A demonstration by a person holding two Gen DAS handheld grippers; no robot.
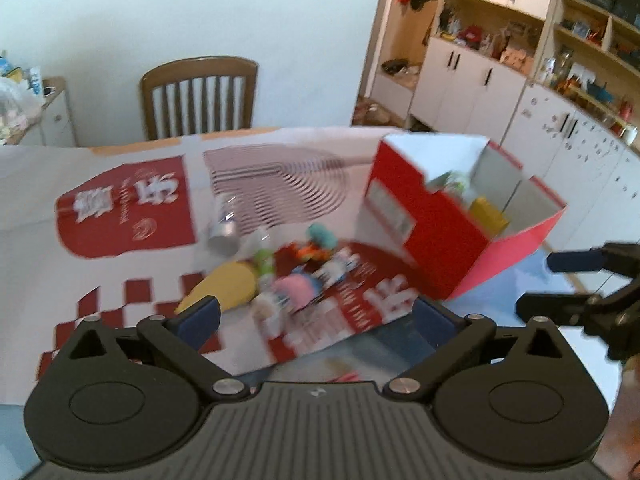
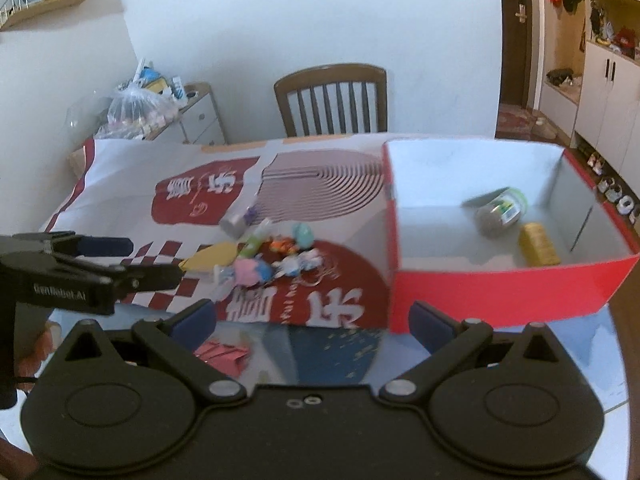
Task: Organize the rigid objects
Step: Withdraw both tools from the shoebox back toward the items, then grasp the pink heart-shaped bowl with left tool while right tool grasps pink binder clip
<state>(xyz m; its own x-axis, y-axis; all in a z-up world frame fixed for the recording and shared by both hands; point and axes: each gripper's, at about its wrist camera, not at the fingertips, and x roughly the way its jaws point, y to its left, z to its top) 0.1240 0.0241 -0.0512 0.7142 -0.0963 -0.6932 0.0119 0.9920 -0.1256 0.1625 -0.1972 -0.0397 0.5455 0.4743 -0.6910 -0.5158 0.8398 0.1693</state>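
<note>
A red box (image 2: 480,288) with a white inside stands on the right of the table and holds a green-lidded jar (image 2: 500,210) and a yellow spool (image 2: 538,244). Left of it lies a heap of small toys: a yellow cone (image 2: 212,258), a pink figure (image 2: 246,272), a teal egg (image 2: 304,236), an orange toy (image 2: 280,245) and a silvery cylinder (image 2: 236,222). The left wrist view shows the box (image 1: 440,232), cone (image 1: 224,284) and pink figure (image 1: 296,286), blurred. My left gripper (image 1: 316,316) hangs open and empty short of the heap. My right gripper (image 2: 312,320) is open and empty near the box.
A red and white printed sheet (image 2: 120,184) covers the table. A wooden chair (image 2: 332,96) stands behind it, and a drawer unit with a plastic bag (image 2: 140,112) at the back left. Cabinets and shelves (image 1: 500,72) fill the right. The other gripper shows in each view (image 1: 556,284) (image 2: 136,262).
</note>
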